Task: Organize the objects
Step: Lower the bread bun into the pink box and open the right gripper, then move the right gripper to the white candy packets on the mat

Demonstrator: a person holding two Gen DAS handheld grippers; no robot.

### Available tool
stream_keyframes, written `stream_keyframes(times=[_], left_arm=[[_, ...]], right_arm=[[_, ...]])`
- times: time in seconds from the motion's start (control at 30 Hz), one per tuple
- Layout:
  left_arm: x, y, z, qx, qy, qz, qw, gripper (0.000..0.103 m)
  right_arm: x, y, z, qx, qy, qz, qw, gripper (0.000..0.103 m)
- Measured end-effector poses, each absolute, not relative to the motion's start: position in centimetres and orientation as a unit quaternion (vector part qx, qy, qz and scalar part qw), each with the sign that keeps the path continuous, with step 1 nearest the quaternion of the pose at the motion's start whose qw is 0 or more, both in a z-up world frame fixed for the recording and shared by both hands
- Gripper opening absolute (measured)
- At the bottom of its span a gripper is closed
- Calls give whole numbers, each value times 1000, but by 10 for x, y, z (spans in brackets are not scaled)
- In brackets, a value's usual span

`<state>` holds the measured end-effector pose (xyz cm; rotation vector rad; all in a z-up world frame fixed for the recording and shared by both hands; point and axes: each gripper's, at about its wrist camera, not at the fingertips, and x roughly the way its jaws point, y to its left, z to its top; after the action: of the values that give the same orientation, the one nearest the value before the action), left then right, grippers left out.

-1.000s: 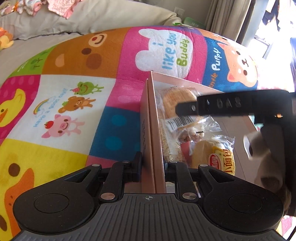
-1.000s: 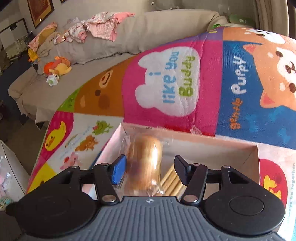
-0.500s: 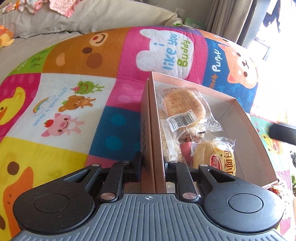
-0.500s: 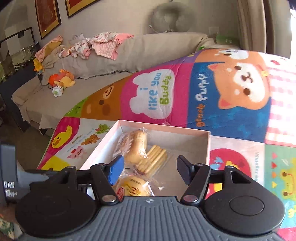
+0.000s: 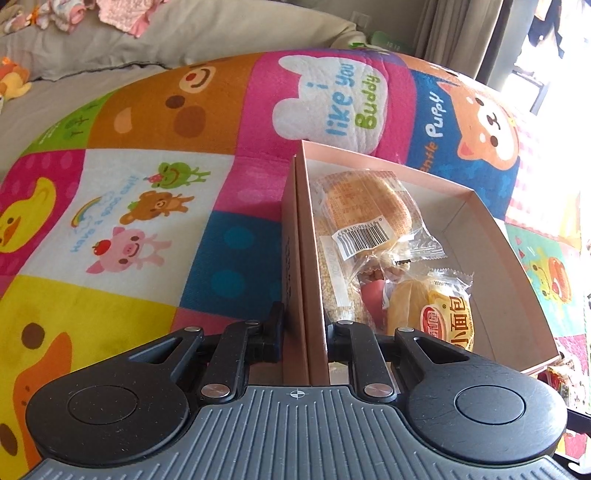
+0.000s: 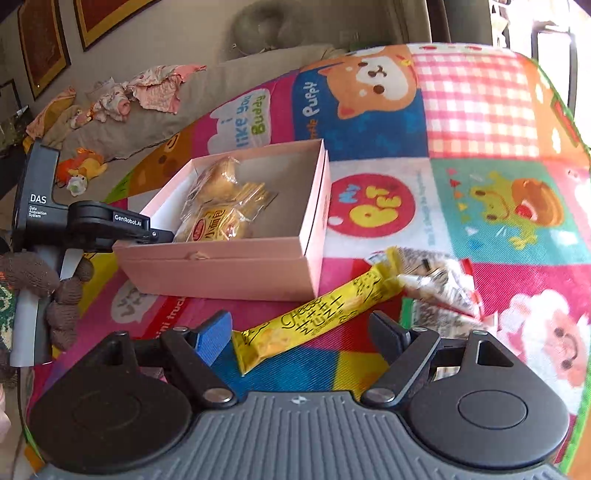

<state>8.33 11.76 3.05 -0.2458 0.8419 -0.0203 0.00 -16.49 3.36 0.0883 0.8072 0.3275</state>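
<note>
A pink cardboard box (image 6: pixel 221 269) sits on the colourful play mat and holds several wrapped breads and snacks (image 5: pixel 369 214) (image 6: pixel 218 218). My left gripper (image 5: pixel 304 332) is shut on the box's near left wall (image 5: pixel 310 258); in the right wrist view the same left gripper (image 6: pixel 162 234) reaches in from the left. My right gripper (image 6: pixel 301 332) hovers over the mat in front of the box, its jaws opening with nothing pressed between them. A yellow cheese snack stick (image 6: pixel 314 317) lies just beyond its fingers, beside a clear speckled packet (image 6: pixel 439 284).
The play mat (image 6: pixel 480 122) spreads to the right of the box. A grey sofa (image 5: pixel 221 33) with clothes and a plush toy (image 6: pixel 79 168) stands behind. A person's hand in a brown knitted glove (image 6: pixel 44 280) holds the left gripper's handle.
My right gripper has let go of the wrapped bread in the box, pulled back to the right out of the box and opened wider. The left gripper has kept still on the box wall.
</note>
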Motion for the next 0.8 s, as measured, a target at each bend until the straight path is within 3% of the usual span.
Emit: stream_keyframes(times=[0.23, 0.73, 0.8], left_arm=[[83, 116, 31, -118, 411, -5, 904, 18], [82, 117, 31, -122, 410, -7, 904, 18], [82, 117, 31, -124, 410, -7, 903, 18]], right_arm=[[28, -147, 12, 24, 412, 129, 902, 82], [-24, -192, 19, -56, 409, 129, 902, 82], [-26, -189, 20, -51, 406, 143, 901, 78]])
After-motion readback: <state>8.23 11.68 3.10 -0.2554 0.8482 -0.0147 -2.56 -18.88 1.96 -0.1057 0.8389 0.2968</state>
